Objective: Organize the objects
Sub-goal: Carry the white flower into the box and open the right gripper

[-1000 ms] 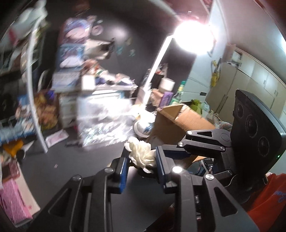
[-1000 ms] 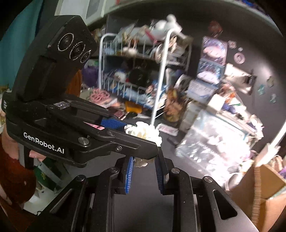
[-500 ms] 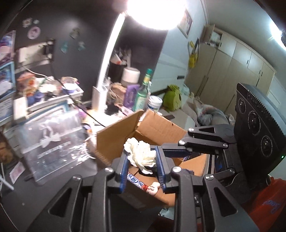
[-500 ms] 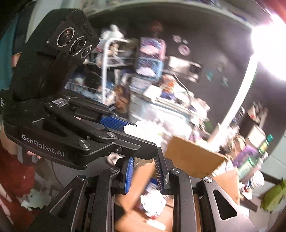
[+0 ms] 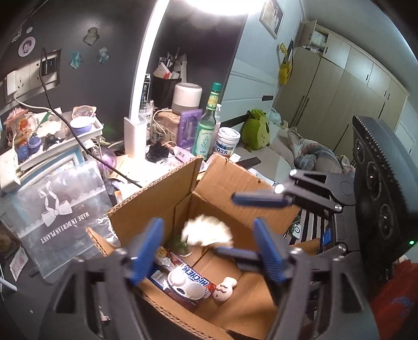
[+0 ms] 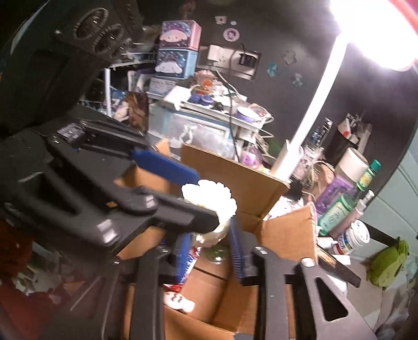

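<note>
1. cardboard box (image 5: 146,206) stands open below both tools.
2. left gripper (image 5: 209,251) jaws spreading, clear of the flower.
3. right gripper (image 6: 209,253) jaws spreading too.
4. white flower (image 5: 207,231), at 12 o'clock from the candy pack (image 5: 186,283), is dropping in; release step, next withdraw upward.

Dark wall (image 5: 78,31) w/ bright lamp (image 5: 216,5), beige wardrobes (image 5: 339,86) right

Leaving open room straight down into the cardboard box (image 5: 230,183) at frame centre, between raised flaps. Crowding the box floor at lower centre: a Hi-Chew pack (image 5: 188,281) and a small white figure (image 5: 225,287). Blocking the upper rim: a green bottle (image 5: 207,125), a white jar (image 5: 226,142) and a lamp post (image 5: 135,125).
</note>
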`<move>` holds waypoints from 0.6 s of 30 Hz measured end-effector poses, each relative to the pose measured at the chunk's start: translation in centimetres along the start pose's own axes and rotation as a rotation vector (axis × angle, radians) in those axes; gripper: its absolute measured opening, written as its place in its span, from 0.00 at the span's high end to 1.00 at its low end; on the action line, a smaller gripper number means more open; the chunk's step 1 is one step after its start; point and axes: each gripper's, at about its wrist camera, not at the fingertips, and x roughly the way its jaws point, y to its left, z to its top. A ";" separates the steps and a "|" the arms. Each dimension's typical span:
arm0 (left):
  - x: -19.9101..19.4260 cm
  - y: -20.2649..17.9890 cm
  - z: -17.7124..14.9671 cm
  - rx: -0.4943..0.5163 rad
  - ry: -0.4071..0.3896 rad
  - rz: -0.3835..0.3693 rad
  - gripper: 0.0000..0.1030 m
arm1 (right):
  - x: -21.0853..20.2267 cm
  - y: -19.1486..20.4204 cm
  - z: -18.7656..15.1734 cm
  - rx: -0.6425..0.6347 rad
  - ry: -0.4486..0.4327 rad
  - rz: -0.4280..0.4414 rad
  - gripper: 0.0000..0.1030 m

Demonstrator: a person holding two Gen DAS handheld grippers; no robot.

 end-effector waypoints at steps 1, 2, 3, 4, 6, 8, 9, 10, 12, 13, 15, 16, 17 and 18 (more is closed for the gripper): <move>-0.1 0.0 0.0 -0.001 -0.002 -0.002 0.28 | -0.1 -0.1 -0.1 0.001 -0.002 -0.011 0.49; -0.2 0.0 0.0 -0.002 -0.003 0.000 0.26 | -0.1 -0.3 -0.1 0.002 -0.004 -0.019 0.45; -0.3 0.0 0.0 -0.001 -0.005 0.003 0.24 | -0.2 -0.5 -0.2 0.004 -0.004 -0.026 0.45; -0.5 -0.1 0.0 0.002 -0.009 0.009 0.22 | -0.3 -0.5 -0.2 0.006 -0.004 -0.027 0.45; -1.0 -0.3 -0.2 0.008 -0.017 0.014 0.19 | -0.6 -0.6 -0.3 0.011 -0.005 -0.030 0.45; -1.5 -0.4 -0.4 0.011 -0.023 0.021 0.18 | -0.9 -0.6 -0.4 0.009 -0.005 -0.037 0.45; -1.6 -0.4 -0.4 0.013 -0.025 0.027 0.17 | -1.0 -0.5 -0.4 0.007 -0.005 -0.041 0.45; -1.9 -0.5 -0.6 0.015 -0.030 0.036 0.17 | -1.2 -0.4 -0.5 0.006 -0.004 -0.044 0.44; -2.5 -0.6 -0.9 0.019 -0.039 0.050 0.17 | -1.4 -0.1 -0.5 0.004 -0.002 -0.047 0.44; -3.0 -0.5 -1.2 0.018 -0.046 0.055 0.17 | -1.5 0.0 -0.4 0.003 -0.002 -0.050 0.44; -3.8 -0.2 -1.6 0.014 -0.058 0.063 0.17 | -1.8 0.4 -0.3 0.001 -0.005 -0.054 0.44; -4.2 -0.2 -1.8 0.012 -0.064 0.068 0.17 | -2.0 0.7 -0.2 0.002 -0.009 -0.053 0.44; -4.9 0.1 -2.2 0.007 -0.076 0.078 0.17 | -2.1 0.9 -0.1 0.003 -0.013 -0.050 0.44; -5.4 0.4 -2.4 0.004 -0.082 0.084 0.17 | -2.3 1.3 0.1 0.003 -0.019 -0.045 0.43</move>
